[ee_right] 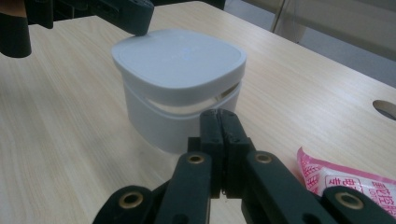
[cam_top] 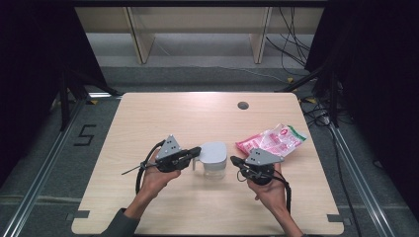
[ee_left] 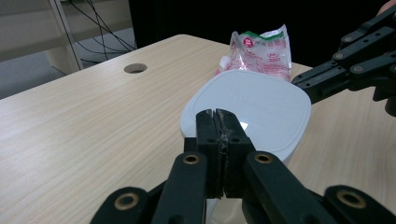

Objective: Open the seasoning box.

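Box [cam_top: 214, 159] sits mid tabletop [cam_top: 148, 123], between left hand-held gripper [cam_top: 196, 151] and right hand-held gripper [cam_top: 234, 160], both closed, empty. We judge box light, rigid, slick; grip lid [ee_right: 180, 58] rim.

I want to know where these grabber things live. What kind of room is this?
Probably a lab or test room, not a kitchen. A bare wooden table with a cable hole stands between dark curtains, loose cables lie on the floor, and a 5 is marked there.

Before us: our black grippers, a pale grey lidded container [cam_top: 214, 159], a pink-and-white packet [cam_top: 273, 140] edged green, light wood-grain table [cam_top: 163, 118].
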The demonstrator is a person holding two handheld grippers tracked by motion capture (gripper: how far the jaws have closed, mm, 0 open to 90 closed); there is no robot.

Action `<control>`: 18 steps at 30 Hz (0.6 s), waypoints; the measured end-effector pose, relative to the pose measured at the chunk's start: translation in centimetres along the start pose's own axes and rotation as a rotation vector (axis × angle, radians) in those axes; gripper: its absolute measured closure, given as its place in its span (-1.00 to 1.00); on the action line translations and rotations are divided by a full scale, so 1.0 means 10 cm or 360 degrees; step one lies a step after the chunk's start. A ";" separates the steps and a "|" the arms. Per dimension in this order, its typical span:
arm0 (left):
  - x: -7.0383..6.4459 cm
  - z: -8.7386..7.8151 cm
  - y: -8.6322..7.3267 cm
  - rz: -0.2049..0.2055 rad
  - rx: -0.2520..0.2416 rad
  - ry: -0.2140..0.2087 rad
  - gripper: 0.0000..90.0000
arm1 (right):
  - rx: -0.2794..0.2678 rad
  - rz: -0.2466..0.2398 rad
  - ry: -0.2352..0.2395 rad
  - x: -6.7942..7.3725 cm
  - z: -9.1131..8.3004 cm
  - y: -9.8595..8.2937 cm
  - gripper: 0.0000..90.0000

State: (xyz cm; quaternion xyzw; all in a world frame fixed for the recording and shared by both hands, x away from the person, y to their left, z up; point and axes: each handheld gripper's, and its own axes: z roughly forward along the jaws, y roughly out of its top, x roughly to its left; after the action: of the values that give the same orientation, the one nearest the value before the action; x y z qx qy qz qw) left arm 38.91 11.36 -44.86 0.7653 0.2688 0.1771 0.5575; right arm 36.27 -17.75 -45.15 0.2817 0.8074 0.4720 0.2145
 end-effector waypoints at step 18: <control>0.00 -0.01 -0.01 -0.0014 -0.0001 0.0010 0.95 | -0.0011 -0.0072 -0.0001 0.02 0.08 0.06 1.00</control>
State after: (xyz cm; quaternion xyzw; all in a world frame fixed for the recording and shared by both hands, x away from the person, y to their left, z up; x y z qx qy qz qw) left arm 38.83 11.42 -44.91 0.7634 0.2740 0.1769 0.5576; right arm 36.80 -16.86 -45.02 0.2629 0.8118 0.4697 0.2264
